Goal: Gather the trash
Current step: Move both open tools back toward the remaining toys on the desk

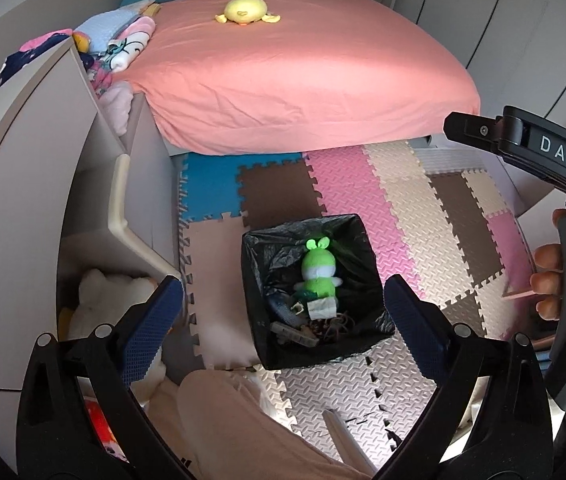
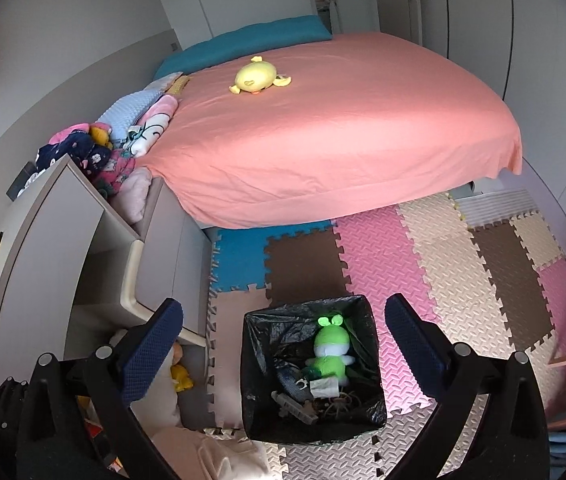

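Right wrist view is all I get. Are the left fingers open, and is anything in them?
Observer: The left gripper is open with nothing between its fingers; it looks down over the black-lined bin.
Operator: Can you see my right gripper from outside?
Observer: Yes, it sits at the right edge of the left wrist view. The right gripper is side-on and open, its body marked DAS.
Operator: Who's holding it?
Observer: A bare hand is wrapped round its grey handle, level with the bin and off to the right of it.
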